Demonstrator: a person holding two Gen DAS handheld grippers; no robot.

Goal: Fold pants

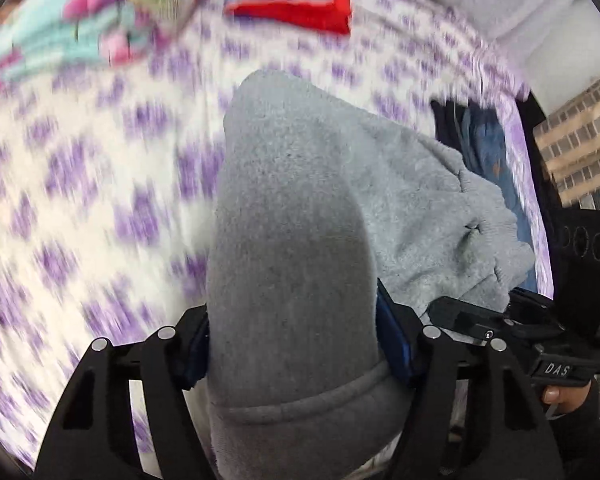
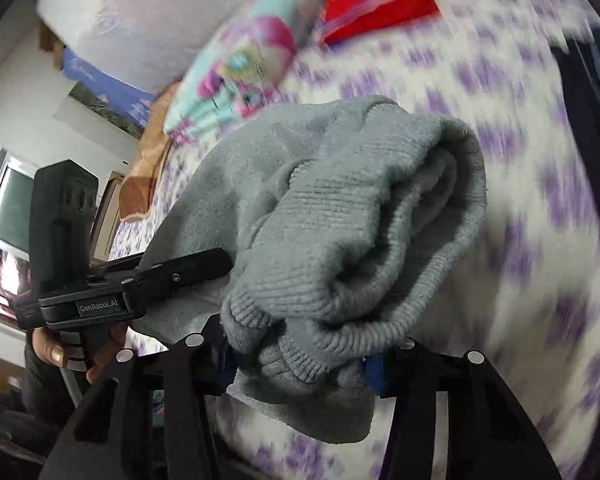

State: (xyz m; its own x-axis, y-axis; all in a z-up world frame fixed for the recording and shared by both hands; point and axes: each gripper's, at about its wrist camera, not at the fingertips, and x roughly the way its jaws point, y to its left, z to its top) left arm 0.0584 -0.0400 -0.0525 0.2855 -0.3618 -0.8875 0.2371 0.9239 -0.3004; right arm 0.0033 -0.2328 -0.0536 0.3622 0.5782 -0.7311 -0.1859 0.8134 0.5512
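Grey pants (image 1: 292,240) clamped, "DAS" (label) (image 1: 556,369)

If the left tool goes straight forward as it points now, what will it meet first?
The grey fleece pants that the left tool already grips fill its line. Beyond them probably lies the white bedsheet with purple flowers; depth is unclear.

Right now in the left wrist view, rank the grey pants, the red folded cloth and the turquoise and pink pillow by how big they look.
1. Grey pants, though nearest the camera.
2. Turquoise and pink pillow, partly cut off.
3. Red folded cloth.
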